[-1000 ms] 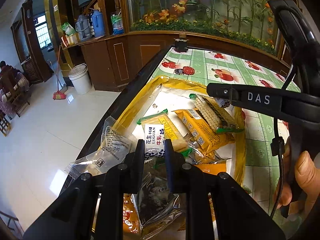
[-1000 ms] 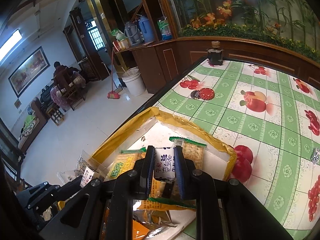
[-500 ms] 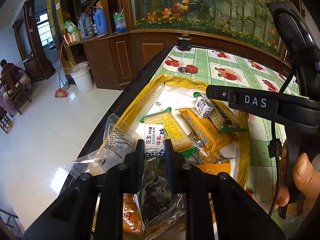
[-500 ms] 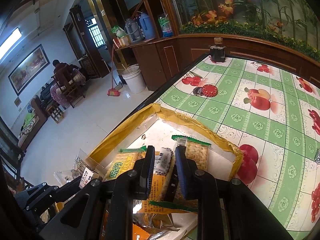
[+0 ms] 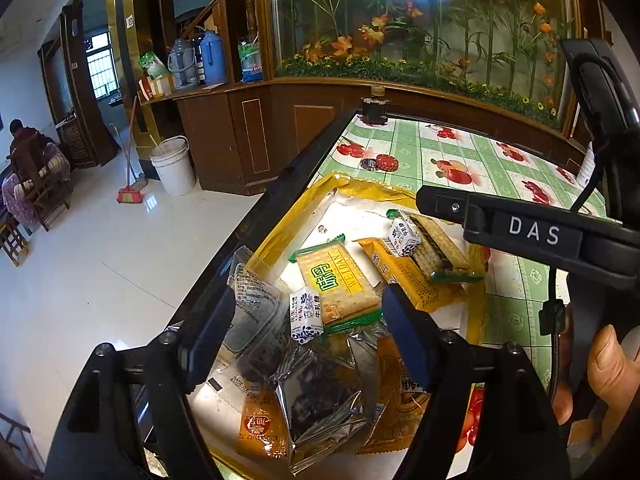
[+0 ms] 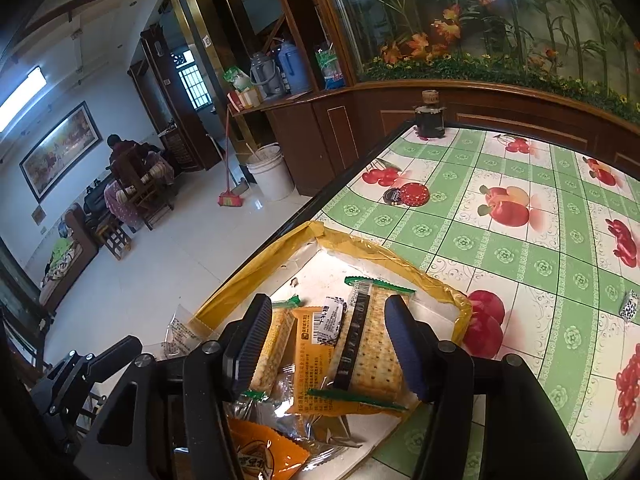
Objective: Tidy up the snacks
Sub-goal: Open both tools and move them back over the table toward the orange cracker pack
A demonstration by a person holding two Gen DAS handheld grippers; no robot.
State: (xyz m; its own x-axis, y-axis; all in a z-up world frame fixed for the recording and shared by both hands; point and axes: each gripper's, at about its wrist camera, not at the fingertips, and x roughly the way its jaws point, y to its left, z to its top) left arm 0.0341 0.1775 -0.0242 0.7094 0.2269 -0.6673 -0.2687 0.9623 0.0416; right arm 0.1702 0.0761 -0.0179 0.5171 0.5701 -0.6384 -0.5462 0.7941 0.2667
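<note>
Snacks are lying heaped in the tray, a shallow white box edged with yellow tape, sitting at the near corner of the table. Both grippers are hovering over that heap with jaws opening: the left gripper is straddling a candy that is lying loose on a cracker pack, pads clear of it; the right gripper is likewise parting over a second candy resting on an orange pack, touching nothing. Judging by this, most of the sorting seems done, with crackers, foil bags and candies already gathered in the tray. At least one piece is waiting outside: a stray candy is lying on the table well to the right, apart from the tray. A clear wrapper is also hanging over the tray's left rim. Only the right view is showing that stray candy; the left view is instead showing the right gripper from the side, a hand around its handle, and a silver bag low in the pile.
</note>
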